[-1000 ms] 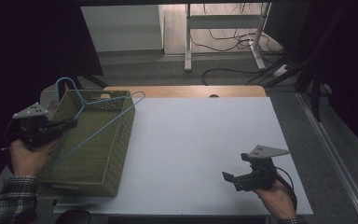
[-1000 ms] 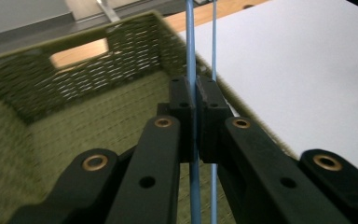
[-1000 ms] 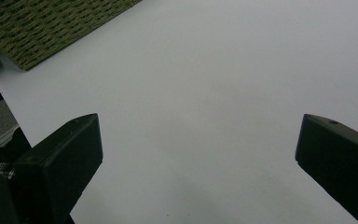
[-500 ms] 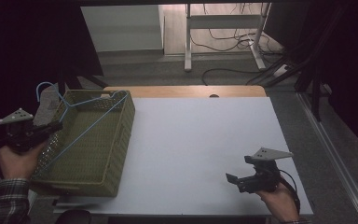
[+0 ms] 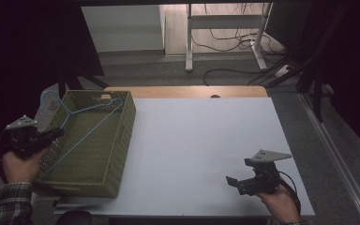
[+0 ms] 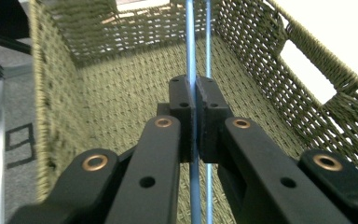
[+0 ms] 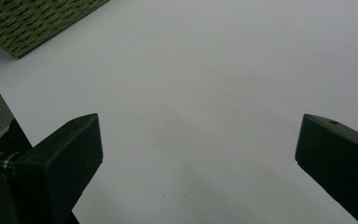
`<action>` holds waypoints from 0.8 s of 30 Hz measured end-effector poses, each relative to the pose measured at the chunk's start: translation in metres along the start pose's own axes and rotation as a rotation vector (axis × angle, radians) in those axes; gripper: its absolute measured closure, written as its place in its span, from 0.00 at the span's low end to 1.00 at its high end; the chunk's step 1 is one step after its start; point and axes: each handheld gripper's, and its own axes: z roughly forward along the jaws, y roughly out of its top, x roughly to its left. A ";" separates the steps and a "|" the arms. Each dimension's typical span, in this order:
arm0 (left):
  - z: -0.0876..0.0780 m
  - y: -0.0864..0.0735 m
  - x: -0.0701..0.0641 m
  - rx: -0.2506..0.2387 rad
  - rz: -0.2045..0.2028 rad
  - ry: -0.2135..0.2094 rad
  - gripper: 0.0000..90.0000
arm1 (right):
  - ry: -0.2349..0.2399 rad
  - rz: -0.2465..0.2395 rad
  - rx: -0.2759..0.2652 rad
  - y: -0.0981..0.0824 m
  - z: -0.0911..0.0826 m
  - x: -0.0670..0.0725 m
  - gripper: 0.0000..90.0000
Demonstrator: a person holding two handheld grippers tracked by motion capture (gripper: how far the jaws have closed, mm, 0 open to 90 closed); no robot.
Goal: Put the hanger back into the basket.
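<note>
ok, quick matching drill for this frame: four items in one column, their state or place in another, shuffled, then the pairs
1. left gripper
2. right gripper
3. blue hanger
4. green basket

A. open, over bare table
B. at the table's left edge
C. shut on a wire
D. lying across the basket, hook past its far left corner

Pairs: 1-C, 2-A, 3-D, 4-B
</note>
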 end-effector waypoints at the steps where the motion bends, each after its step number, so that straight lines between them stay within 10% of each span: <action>1: 0.003 0.000 0.000 0.003 0.000 -0.003 0.97 | 0.000 -0.001 0.004 0.000 0.000 0.000 0.00; 15: 0.035 -0.003 -0.004 0.125 0.017 0.016 0.95 | 0.000 -0.003 0.011 -0.002 0.001 -0.002 0.01; 24: 0.019 -0.001 -0.013 0.027 -0.004 -0.006 0.50 | -0.023 -0.005 -0.012 -0.003 -0.004 -0.002 0.00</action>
